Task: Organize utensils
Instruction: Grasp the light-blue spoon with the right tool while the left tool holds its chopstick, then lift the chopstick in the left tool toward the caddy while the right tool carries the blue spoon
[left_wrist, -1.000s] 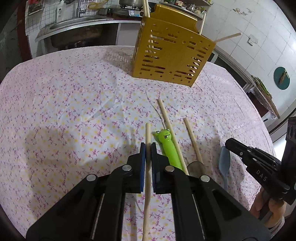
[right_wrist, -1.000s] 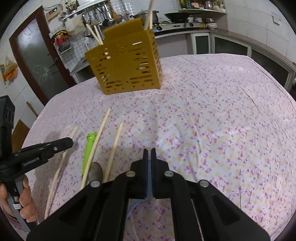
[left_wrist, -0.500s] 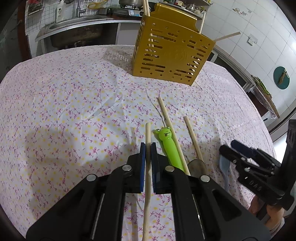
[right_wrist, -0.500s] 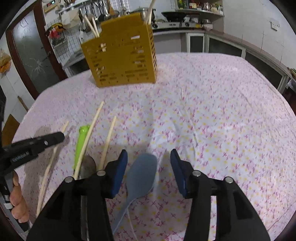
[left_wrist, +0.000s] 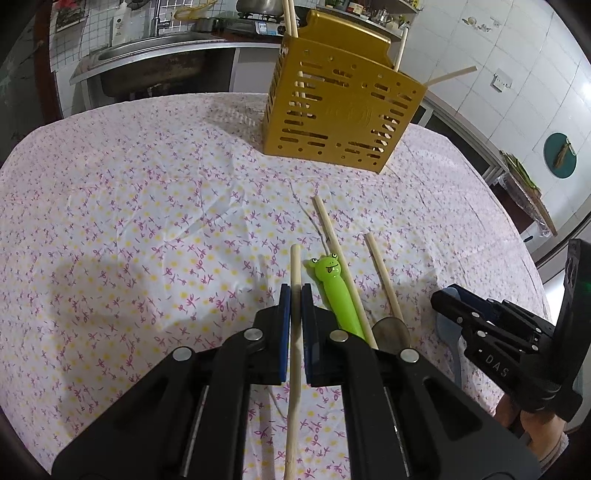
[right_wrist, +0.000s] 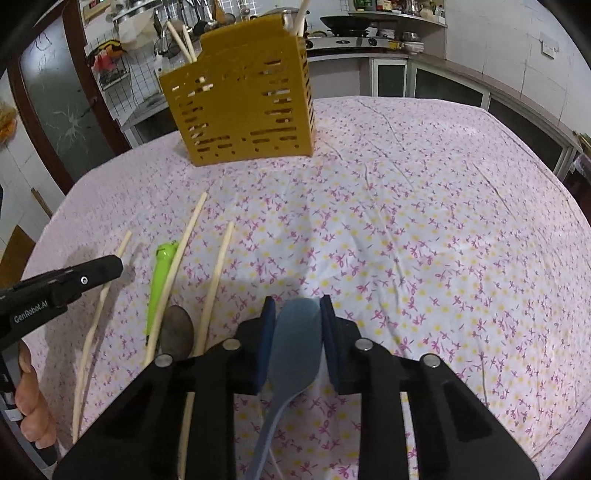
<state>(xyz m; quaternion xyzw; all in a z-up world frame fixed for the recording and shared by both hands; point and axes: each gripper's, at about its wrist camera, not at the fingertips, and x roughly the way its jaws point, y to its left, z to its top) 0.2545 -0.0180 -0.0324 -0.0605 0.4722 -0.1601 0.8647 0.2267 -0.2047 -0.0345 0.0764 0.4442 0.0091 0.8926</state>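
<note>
My left gripper (left_wrist: 295, 291) pinches a wooden chopstick (left_wrist: 294, 266) flat on the tablecloth (left_wrist: 147, 221), long axis toward the yellow holder (left_wrist: 340, 118). Right gripper (right_wrist: 297, 306) just closing round the blue spoon (right_wrist: 295, 332), bowl end fwd.

Bright, sharp frames; fisheye bending, dark corners.

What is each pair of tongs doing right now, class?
Left tongs: shut on a wooden chopstick.
Right tongs: just been closing around the blue spoon, pads at its edges.

Left tongs (left_wrist: 295, 291) clamped; right tongs (right_wrist: 297, 304) apparently pinching.
</note>
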